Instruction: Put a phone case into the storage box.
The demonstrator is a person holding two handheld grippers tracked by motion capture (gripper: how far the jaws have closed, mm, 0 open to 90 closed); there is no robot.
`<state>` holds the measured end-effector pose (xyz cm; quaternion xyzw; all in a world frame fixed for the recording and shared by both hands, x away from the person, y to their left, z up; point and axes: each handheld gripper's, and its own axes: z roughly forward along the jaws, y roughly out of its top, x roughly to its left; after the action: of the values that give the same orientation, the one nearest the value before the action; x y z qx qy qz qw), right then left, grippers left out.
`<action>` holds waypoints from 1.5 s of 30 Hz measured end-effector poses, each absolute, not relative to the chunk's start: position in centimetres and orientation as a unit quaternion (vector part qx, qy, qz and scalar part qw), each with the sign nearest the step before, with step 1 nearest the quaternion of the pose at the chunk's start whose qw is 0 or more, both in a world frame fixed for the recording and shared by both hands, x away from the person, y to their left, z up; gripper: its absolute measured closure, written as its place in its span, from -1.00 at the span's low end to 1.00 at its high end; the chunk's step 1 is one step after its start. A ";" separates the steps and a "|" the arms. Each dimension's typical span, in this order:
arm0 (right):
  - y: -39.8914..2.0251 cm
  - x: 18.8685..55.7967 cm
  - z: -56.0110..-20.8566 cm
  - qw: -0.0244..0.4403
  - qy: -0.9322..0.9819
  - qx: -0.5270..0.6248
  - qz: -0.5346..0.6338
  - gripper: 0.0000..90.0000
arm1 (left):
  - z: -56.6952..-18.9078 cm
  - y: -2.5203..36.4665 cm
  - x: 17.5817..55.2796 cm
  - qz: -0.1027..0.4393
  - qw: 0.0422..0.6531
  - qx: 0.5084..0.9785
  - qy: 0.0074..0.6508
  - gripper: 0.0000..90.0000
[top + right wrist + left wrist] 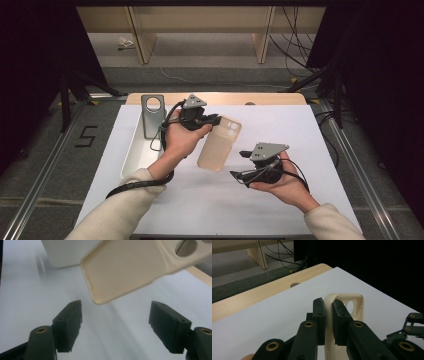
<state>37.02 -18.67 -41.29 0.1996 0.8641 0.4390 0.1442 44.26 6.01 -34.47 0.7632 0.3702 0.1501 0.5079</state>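
Now we see our left gripper (212, 120), just above the middle of the high view, clamped on the edge of a beige phone case (220, 144), its pads pinching the case wall near the camera cutout. The case hangs tilted over the white sheet (280, 130), lower end toward the frame's centre. Our right gripper (241, 164), right of centre, stands wide with nothing between its jaws; the case's lower corner floats just beyond them. At upper left, a grey phone case (151, 115) leans in a white tray (131, 155).
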 end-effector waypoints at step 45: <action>-23.6 36.6 -41.0 0.176 0.807 0.295 0.480 -0.60 | -31.8 14.5 44.0 0.203 0.538 0.710 0.406 0.82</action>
<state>36.62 -23.62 -41.02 0.2946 0.8074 0.4799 0.1759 43.96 14.49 -31.82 0.7104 0.4057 0.2027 0.5382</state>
